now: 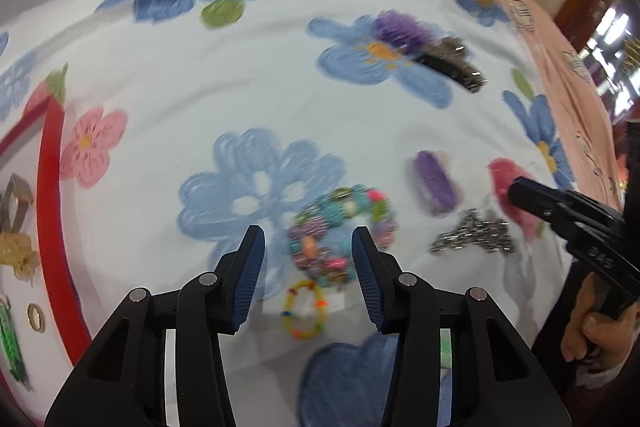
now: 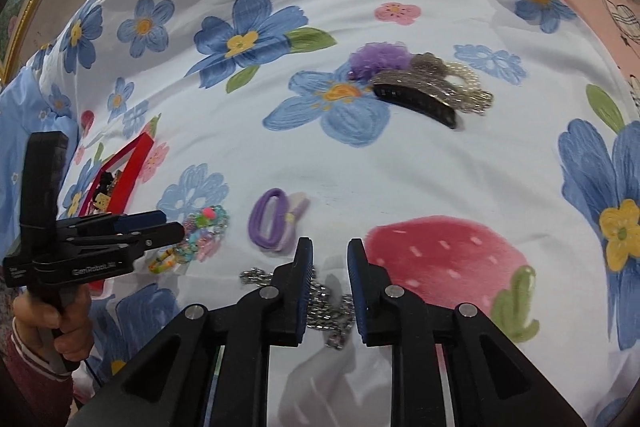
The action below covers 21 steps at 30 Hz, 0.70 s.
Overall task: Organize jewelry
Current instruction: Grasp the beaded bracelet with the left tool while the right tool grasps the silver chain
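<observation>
The left gripper [image 1: 308, 255] hangs spread wide over the beaded bracelets [image 1: 340, 231], lined up to straddle them. The right gripper [image 2: 330, 259] is parted too, its jaws either side of the silver chain [image 2: 320, 303] on the flowered sheet [image 2: 400, 163]. The red box [image 1: 52, 219], to the left, already holds a few pieces, so that's likely where these go.

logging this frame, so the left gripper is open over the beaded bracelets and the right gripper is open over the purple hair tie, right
Not quite. The left gripper is open over the beaded bracelets, but the right gripper is open over the silver chain, not the purple hair tie. The right wrist view shows the hair tie lying apart, ahead and to the left of those fingers.
</observation>
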Each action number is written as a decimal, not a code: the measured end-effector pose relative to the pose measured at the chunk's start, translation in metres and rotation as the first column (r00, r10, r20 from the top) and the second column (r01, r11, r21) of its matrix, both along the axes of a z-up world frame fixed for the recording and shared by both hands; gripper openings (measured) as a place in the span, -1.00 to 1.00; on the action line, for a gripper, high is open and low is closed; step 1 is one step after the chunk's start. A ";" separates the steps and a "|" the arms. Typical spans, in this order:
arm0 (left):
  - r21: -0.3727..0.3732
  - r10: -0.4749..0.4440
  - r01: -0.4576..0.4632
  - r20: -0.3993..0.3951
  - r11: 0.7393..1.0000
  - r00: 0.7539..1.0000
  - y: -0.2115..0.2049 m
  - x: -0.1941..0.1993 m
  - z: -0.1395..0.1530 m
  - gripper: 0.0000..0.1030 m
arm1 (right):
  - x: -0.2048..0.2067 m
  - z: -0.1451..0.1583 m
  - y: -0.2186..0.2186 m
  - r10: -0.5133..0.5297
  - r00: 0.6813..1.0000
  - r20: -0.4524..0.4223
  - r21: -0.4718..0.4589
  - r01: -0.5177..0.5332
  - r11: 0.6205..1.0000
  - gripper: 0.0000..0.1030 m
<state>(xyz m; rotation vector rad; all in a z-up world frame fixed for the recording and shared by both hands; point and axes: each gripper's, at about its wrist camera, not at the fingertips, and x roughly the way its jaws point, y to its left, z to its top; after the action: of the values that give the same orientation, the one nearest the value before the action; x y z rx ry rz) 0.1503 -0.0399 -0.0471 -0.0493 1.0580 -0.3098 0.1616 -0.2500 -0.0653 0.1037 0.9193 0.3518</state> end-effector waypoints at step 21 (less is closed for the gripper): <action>-0.011 -0.093 0.094 0.074 0.996 0.993 -0.005 -0.014 0.019 -0.88 | -0.013 -0.020 0.031 0.097 0.995 -0.027 -0.050 -0.098 0.994 -0.77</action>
<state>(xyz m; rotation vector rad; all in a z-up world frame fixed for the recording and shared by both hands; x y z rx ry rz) 0.1364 -0.0451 -0.0281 -0.0016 0.9869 -0.4013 0.1487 -0.2186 -0.0856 0.0166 0.9593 0.4179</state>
